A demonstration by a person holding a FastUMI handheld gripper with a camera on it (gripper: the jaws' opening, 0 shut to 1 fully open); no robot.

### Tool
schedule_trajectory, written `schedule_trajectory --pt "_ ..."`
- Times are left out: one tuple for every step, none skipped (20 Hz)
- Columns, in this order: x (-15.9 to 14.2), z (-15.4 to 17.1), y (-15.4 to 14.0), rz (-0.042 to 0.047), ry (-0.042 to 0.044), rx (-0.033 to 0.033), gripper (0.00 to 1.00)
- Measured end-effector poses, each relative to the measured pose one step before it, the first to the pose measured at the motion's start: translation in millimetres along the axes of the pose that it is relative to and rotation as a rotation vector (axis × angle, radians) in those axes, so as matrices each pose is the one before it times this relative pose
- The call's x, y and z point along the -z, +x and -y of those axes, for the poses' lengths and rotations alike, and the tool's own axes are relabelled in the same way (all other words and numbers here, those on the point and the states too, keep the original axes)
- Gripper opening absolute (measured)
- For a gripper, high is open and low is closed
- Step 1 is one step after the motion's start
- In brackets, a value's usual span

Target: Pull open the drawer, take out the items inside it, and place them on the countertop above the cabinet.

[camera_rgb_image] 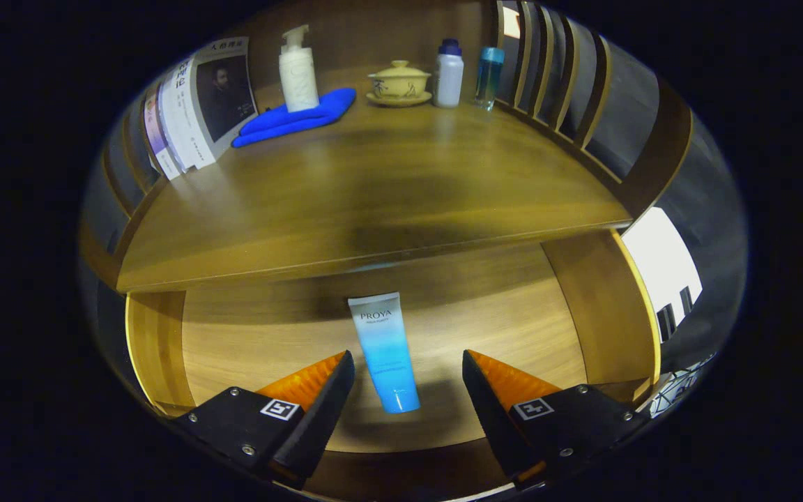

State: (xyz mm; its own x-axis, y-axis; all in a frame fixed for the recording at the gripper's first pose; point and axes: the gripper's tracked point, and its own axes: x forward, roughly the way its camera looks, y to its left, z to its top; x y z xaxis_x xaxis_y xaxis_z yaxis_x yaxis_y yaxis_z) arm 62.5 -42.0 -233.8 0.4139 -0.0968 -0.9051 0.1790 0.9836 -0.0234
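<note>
Blue tube (385,352) is lying flat on the floor of the open drawer (255,335), cap end toward me, sitting between and just ahead of the fingers, toward 12 o'clock. Gripper (408,380) is spread wide, holding nothing, one finger either side of the tube and not touching it. I'm judging the grasp step: I'm lining up to drop lower, centre on the tube body, and close across its width, not on the tapered cap. Counter (373,188) edge is overhanging the drawer at 12, so I'm planning to lift back toward me first. On the counter, far off: book (206,97) at 10, blue cloth (297,118), pump bottle (298,70), lidded cup (399,82), two bottles (449,73) at 1.
</note>
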Motion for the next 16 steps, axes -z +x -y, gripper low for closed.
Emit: schedule_trajectory --pt "3.5 -0.59 4.86 -0.02378 0.00166 -0.00921 0.95" --pt "3.62 0.41 4.17 -0.01758 0.00187 -0.00346 0.94" --pt "0.5 0.24 2.05 -0.01384 0.00579 -0.00244 0.93" --pt "-1.02 -0.7 2.69 -0.00117 0.0114 -0.00362 0.89" --pt "-2.09 -1.28 1.37 -0.00552 0.01201 -0.0072 0.87" --pt "-0.53 -2.57 1.55 -0.00433 0.00826 -0.01012 0.82" --pt "0.45 -1.48 1.55 -0.00631 0.00181 -0.00574 0.8" --pt "2.41 -0.22 2.14 -0.01385 -0.00379 0.00084 0.74" --pt "1.13 -3.09 -0.03 -0.00614 0.0012 -0.01435 0.71" --pt "0.64 -2.43 3.12 -0.00704 0.00039 -0.00118 0.67" --pt "0.59 -1.41 0.84 -0.00482 -0.00229 0.00135 0.66" --pt "3.2 -0.55 2.32 -0.00853 -0.00492 0.00017 0.66" --pt "1.91 0.04 1.44 -0.01114 -0.004 0.00197 0.65" --pt "0.81 -1.66 2.41 -0.00334 -0.00165 -0.00251 0.65" --pt "0.69 -0.16 1.88 -0.00606 0.00069 0.00368 0.65" --pt "1.72 0.13 1.66 -0.00755 0.00455 0.00026 0.65"
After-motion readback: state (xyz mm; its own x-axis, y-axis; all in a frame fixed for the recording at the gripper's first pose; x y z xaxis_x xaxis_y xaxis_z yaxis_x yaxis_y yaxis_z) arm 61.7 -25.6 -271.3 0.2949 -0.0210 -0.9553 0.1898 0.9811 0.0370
